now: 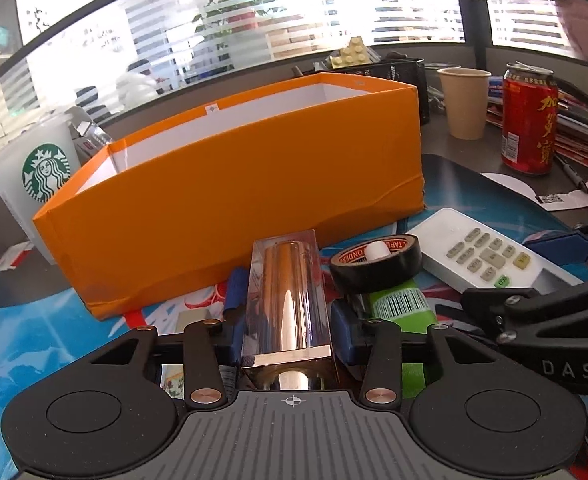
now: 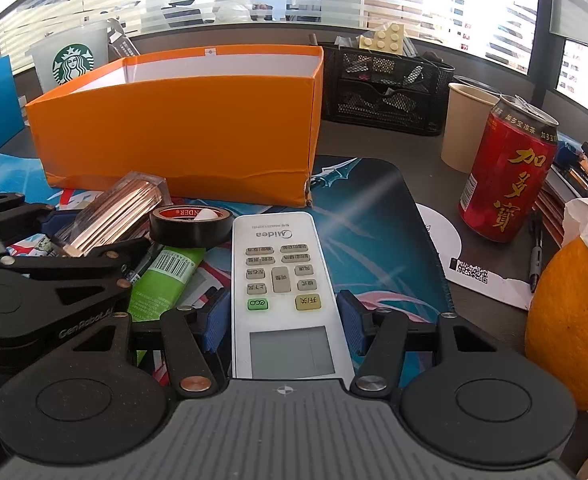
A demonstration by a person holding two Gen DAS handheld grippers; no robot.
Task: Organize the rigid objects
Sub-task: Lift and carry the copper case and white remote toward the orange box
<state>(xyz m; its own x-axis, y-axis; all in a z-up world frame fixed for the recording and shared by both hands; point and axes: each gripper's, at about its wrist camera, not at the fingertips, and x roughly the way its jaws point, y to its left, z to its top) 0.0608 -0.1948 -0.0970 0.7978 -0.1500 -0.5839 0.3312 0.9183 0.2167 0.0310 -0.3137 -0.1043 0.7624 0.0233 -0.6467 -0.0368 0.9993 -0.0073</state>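
Left tongs (image 1: 287,312) grip clear block (image 1: 287,300); orange box (image 1: 229,208).

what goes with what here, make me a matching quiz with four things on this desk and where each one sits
Things:
1. clear rose-gold tube case
2. Midea remote
3. black tape roll
4. red herbal tea can

Places:
a. beside the paper cup
b. on top of the green tube
c. between the right gripper fingers
d. between the left gripper fingers

Pairs: 1-d, 2-c, 3-b, 4-a
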